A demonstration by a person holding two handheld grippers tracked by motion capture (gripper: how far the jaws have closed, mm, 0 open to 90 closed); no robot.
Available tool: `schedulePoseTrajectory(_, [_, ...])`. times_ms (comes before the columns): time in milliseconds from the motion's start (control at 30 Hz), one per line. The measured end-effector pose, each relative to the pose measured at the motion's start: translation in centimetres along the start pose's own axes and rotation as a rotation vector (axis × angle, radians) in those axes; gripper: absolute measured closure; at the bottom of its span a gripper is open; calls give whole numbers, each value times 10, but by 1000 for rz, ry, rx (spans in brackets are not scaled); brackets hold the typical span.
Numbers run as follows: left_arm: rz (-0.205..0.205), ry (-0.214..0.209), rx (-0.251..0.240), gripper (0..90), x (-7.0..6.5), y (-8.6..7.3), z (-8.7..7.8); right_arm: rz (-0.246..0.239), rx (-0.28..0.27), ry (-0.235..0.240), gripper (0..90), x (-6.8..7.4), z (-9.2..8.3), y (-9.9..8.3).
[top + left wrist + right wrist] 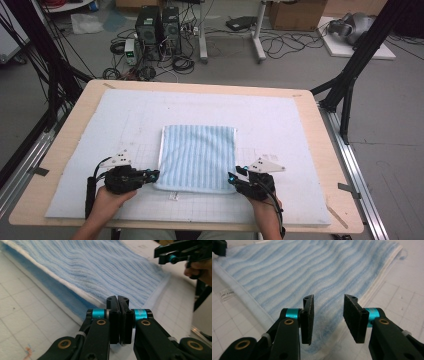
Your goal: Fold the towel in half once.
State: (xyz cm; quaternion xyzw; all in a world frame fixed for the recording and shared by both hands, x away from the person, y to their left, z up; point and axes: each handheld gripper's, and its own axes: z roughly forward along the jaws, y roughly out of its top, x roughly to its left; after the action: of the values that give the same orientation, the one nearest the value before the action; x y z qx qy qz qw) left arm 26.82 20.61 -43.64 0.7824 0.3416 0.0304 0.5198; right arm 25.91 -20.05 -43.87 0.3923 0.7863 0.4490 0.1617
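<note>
Lying flat near the middle of the white gridded mat (125,115) on the wooden table (320,130), the folded blue-and-white striped towel (197,157) has its near edge toward the person, with a small white label (173,196) just beside that edge. At the towel's near left corner sits the left tool (152,174), held in the person's left hand (107,197); in the left gripper view its jaws stand pressed together right at the towel's white-hemmed edge, and whether any cloth is pinched between the pads cannot be told from here. At the near right corner sits the right tool (233,178), gripped by the right hand (262,205). In the right gripper view its jaws stand moderately apart over the corner of the towel, the black pads (308,318) clear of the cloth, with the striped fabric showing through the gap between them. Both tools rest low over the mat, well apart from each other.
</note>
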Motion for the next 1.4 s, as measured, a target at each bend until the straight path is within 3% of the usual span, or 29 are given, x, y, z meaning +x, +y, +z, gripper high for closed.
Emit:
schedulePoseTrajectory(67, [5, 7, 18, 877, -1, -3, 2, -6, 31, 12, 606, 1, 3, -1])
schedulePoseTrajectory(133, [4, 51, 16, 836, 0, -4, 5, -23, 63, 5, 612, 2, 8, -3])
schedulePoseTrajectory(200, [-2, 103, 14, 655, 1, -3, 7, -35, 90, 3, 654, 2, 12, -5])
schedulePoseTrajectory(267, [-3, 132, -6, 596, 3, -1, 7, -45, 105, -6, 689, 3, 13, -6])
schedulePoseTrajectory(400, [0, 166, -35, 577, 13, 7, 9, -82, 151, -44, 710, 4, 8, -3])
schedulePoseTrajectory(533, [-1, 158, -71, 576, 30, 20, 14, -54, 85, 0, 688, 0, 3, 3])
schedulePoseTrajectory(800, [58, 141, -162, 638, 57, 52, 27, -26, 18, -28, 748, -23, 12, 21])
schedulePoseTrajectory(933, [55, 128, -141, 705, 69, 68, 41, -28, 17, -29, 744, -30, 18, 30])
schedulePoseTrajectory(1067, [18, 121, -65, 759, 84, 78, 63, -28, 12, -30, 720, -32, 20, 34])
schedulePoseTrajectory(1233, [13, 141, 2, 795, 95, 81, 85, -23, 23, -27, 706, -34, 21, 33])
schedulePoseTrajectory(1300, [34, 192, 41, 808, 98, 82, 93, -21, 22, -24, 704, -34, 21, 33])
schedulePoseTrajectory(1400, [36, 263, 48, 810, 104, 80, 98, -17, 23, -25, 702, -36, 22, 33])
